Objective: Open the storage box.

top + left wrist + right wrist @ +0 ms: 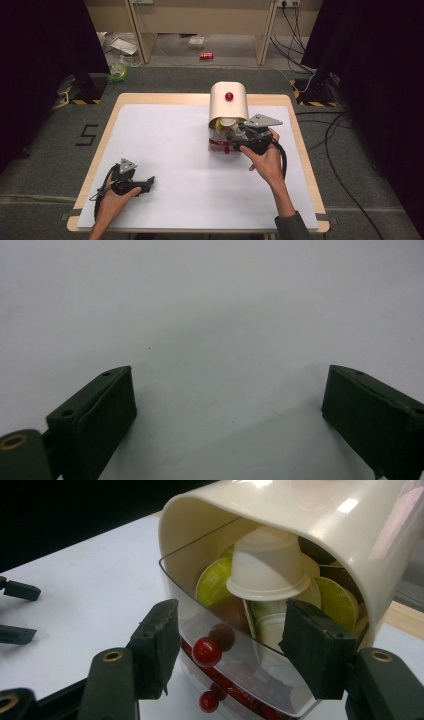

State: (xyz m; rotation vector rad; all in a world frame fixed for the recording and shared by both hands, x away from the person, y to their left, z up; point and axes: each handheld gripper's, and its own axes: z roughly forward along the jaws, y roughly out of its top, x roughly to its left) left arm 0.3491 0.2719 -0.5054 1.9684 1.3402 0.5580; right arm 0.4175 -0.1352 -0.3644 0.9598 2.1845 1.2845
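Note:
A cream, round-topped capsule dispenser (229,107) (310,515) with a red knob (229,96) stands at the table's far right-middle. Its clear drawer (220,146) (235,667) sits open at the front and holds several coffee capsules, green-lidded and white. One white capsule (267,565) lies upside down on top of the pile. My right gripper (236,138) (235,650) is open, its jaws on either side of the drawer's front, where a small red knob (206,651) shows. My left gripper (149,181) (227,405) rests open on the white sheet (210,315) at the near left, with nothing between its jaws.
The white sheet (175,160) covers most of the wooden table (102,145). On the floor beyond lie a red can (206,56), some litter (119,70) and cables (330,135) to the right. Wooden furniture (200,20) stands behind.

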